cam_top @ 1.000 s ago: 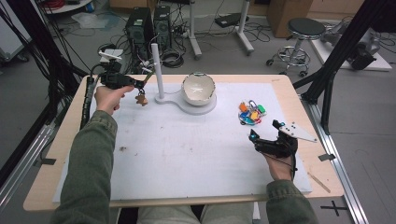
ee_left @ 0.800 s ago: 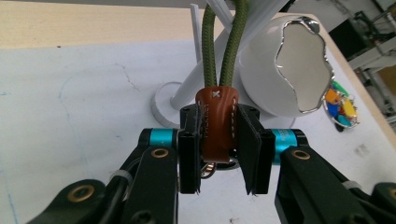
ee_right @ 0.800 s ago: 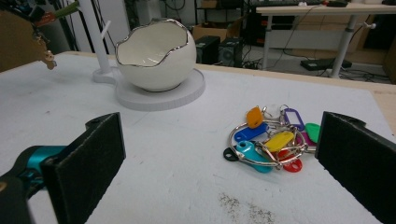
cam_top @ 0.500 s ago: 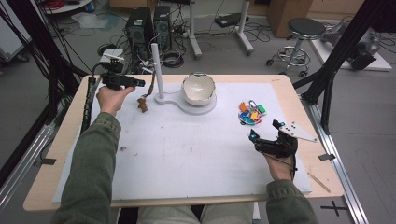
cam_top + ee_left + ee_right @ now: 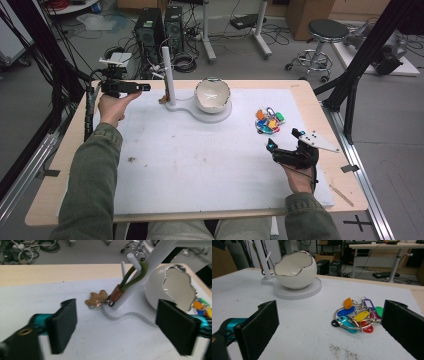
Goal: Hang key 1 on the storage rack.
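Left gripper (image 5: pixel 145 88): jaws spread wide and have just been opening; nothing between them.
Keychain (image 5: pixel 117 287): one, hung by its green loop on a peg of the stand (image 5: pixel 140 277), just ahead of the left gripper and clear of the jaws.
Charm (image 5: pixel 95 299): one tan figure at the keychain's lower end, apparently resting on the white mat (image 5: pixel 200 160).
Stand: one white post with two pegs seen in the left gripper view, at the far edge of the mat.
Bowl (image 5: pixel 212 95): one white egg-shaped shell with a jagged silver rim, on the stand's round base, just right of the post.
Right gripper (image 5: pixel 270 145): jaws spread wide, empty, low over the mat at the near right.
Key bunch (image 5: pixel 357 315): one ring of coloured tags, roughly seven though they overlap, lying on the mat just ahead of the right gripper.
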`<state>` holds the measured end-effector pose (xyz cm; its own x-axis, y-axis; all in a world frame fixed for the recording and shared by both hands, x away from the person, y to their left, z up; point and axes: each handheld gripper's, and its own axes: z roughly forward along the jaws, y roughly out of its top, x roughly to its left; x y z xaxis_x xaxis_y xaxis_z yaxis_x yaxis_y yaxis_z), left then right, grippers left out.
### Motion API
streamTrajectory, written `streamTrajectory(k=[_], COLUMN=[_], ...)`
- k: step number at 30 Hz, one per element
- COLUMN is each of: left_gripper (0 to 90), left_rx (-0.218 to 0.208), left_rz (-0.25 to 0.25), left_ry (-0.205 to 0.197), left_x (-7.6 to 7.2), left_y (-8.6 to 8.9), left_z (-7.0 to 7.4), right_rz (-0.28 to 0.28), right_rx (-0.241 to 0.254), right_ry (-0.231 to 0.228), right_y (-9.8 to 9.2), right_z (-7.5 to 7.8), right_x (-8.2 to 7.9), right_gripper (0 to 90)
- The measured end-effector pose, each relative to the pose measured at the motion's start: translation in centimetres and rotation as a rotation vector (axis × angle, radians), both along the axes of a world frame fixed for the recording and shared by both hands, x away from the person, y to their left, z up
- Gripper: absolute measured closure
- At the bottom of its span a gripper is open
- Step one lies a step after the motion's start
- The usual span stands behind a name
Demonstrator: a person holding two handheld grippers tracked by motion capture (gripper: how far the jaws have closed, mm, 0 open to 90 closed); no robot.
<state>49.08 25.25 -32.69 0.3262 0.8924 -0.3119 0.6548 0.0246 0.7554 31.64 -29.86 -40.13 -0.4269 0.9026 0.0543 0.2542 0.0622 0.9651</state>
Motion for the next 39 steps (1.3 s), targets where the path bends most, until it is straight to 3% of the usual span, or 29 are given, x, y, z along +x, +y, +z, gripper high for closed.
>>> streamTrajectory(k=[1,8,11,15,20,39], left_gripper=[13.4,1.6,1.6,1.6,1.6,1.6], left_rx=[0.02,0.048,0.078,0.067,0.098,0.12], left_rz=[0.005,-0.003,-0.014,-0.009,0.006,0.0], left_ry=[-0.001,0.008,0.018,-0.009,-0.032,-0.107], left_x=[-0.1,-0.7,-0.9,-1.5,-2.4,-5.5], left_y=[0.0,0.0,0.0,0.1,0.3,1.0], left_z=[0.1,0.6,0.7,0.8,0.7,0.4], right_rz=[0.001,0.0,-0.001,0.0,-0.001,-0.001], right_rx=[0.0,-0.003,-0.002,0.0,-0.005,-0.004], right_ry=[-0.001,-0.002,-0.002,-0.001,-0.003,-0.001], right_y=[0.0,0.0,0.0,0.0,0.0,0.1], right_z=[0.0,0.0,0.0,0.0,0.0,0.0], right_x=[0.0,0.0,0.0,0.0,0.0,0.0], right_gripper=[0.7,0.7,0.8,0.7,0.7,0.7])
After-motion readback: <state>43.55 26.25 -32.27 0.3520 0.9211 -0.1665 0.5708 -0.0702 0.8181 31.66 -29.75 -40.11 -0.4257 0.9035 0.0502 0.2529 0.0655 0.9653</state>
